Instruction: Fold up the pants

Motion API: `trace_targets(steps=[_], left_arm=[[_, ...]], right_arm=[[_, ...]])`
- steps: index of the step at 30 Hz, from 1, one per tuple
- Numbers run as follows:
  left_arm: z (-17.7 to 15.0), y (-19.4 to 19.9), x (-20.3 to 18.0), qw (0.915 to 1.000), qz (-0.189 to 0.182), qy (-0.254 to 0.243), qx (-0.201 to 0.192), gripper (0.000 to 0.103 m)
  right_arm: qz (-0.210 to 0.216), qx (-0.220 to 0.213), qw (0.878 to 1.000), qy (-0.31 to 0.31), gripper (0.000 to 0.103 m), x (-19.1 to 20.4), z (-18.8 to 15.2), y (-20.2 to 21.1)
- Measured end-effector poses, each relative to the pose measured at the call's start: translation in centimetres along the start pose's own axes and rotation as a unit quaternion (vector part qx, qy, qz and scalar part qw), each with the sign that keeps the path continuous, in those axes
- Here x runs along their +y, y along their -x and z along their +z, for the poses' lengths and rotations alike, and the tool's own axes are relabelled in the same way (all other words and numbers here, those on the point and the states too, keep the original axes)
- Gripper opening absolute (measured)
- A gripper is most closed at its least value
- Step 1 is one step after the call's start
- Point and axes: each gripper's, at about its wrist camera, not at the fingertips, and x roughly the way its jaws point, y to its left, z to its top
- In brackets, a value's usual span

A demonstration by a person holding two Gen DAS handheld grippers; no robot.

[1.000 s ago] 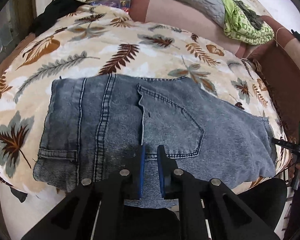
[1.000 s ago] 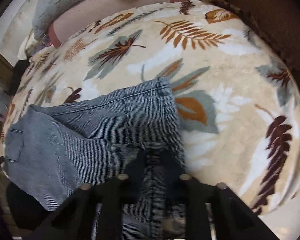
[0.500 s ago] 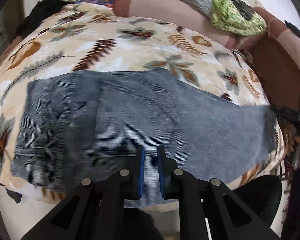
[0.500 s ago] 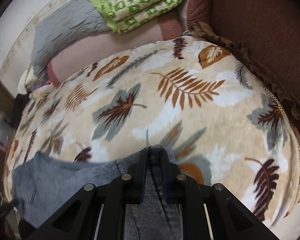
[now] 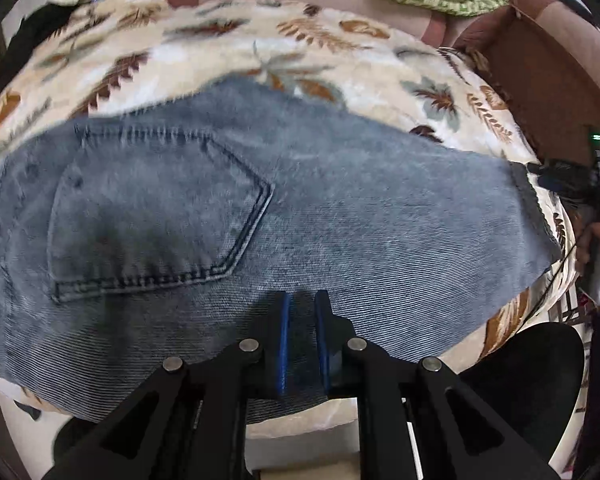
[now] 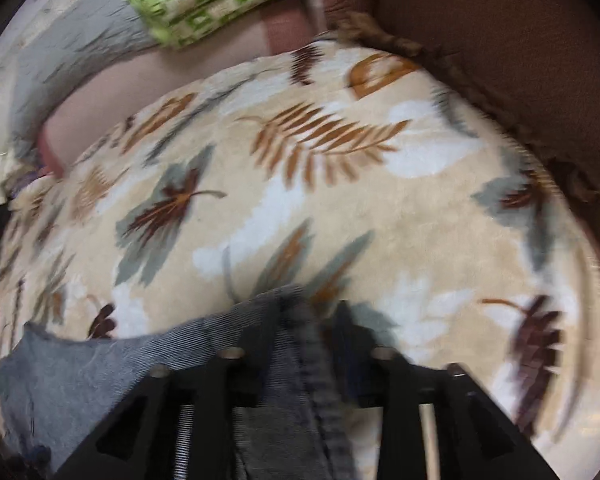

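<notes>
Pants of faded blue-grey denim [image 5: 340, 208] lie spread across a cream plush blanket with brown and grey leaf prints [image 5: 228, 52], back pocket up at the left. Left gripper [image 5: 300, 304], black with blue pads, is pinched nearly closed on the near denim edge. At the far right, the right gripper [image 6: 304, 312] has just been opening: its jaws stand partly apart with the hem edge between them, contact blurred, beside a brown sofa arm [image 6: 500, 40]
</notes>
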Motion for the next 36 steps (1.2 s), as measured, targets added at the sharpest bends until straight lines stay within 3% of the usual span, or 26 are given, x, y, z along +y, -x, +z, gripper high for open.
trace_targets(steps=[3, 9, 12, 15, 17, 19, 22, 26, 30, 36], left_arm=[[-0.3, 0.1, 0.2, 1.0, -0.002, -0.001, -0.004, 0.012], [-0.4, 2.1, 1.6, 0.9994, 0.015, 0.011, -0.027, 0.012], [-0.4, 4.1, 3.8, 0.9972, 0.044, 0.03, -0.053, 0.012], [-0.3, 6.2, 6.7, 0.9914, 0.095, 0.054, -0.072, 0.018], [-0.4, 7.3, 9.0, 0.9846, 0.131, 0.081, -0.082, 0.041], [-0.4, 8.0, 11.4, 0.9756, 0.167, 0.117, -0.082, 0.048], [-0.6, 8.0, 14.7, 0.9685, 0.177, 0.162, -0.065, 0.048], [-1.4, 6.8, 16.4, 0.9679, 0.174, 0.177, -0.04, 0.048], [-2.4, 6.1, 16.6, 0.9704, 0.178, 0.16, -0.033, 0.048], [-4.5, 5.1, 16.0, 0.9756, 0.185, 0.117, -0.021, 0.049]], right_arm=[[0.057, -0.035, 0.997, 0.022, 0.047, 2.0, -0.7, 2.9], [0.136, 0.0, 0.981, 0.136, 0.047, 11.0, -6.5, 5.7], [0.163, 0.014, 0.976, 0.146, 0.047, 13.5, -10.1, 5.7], [0.148, 0.027, 0.975, 0.163, 0.047, 14.8, -13.2, 5.1], [0.14, 0.032, 0.975, 0.171, 0.047, 15.0, -14.7, 4.7], [0.128, 0.039, 0.976, 0.174, 0.047, 15.1, -15.4, 4.1], [0.12, 0.043, 0.978, 0.167, 0.047, 14.5, -15.9, 3.5], [0.105, 0.038, 0.977, 0.182, 0.047, 14.4, -16.4, 3.6], [0.095, 0.026, 0.975, 0.2, 0.048, 14.4, -17.4, 4.0], [0.114, 0.028, 0.976, 0.183, 0.049, 13.5, -17.5, 4.0]])
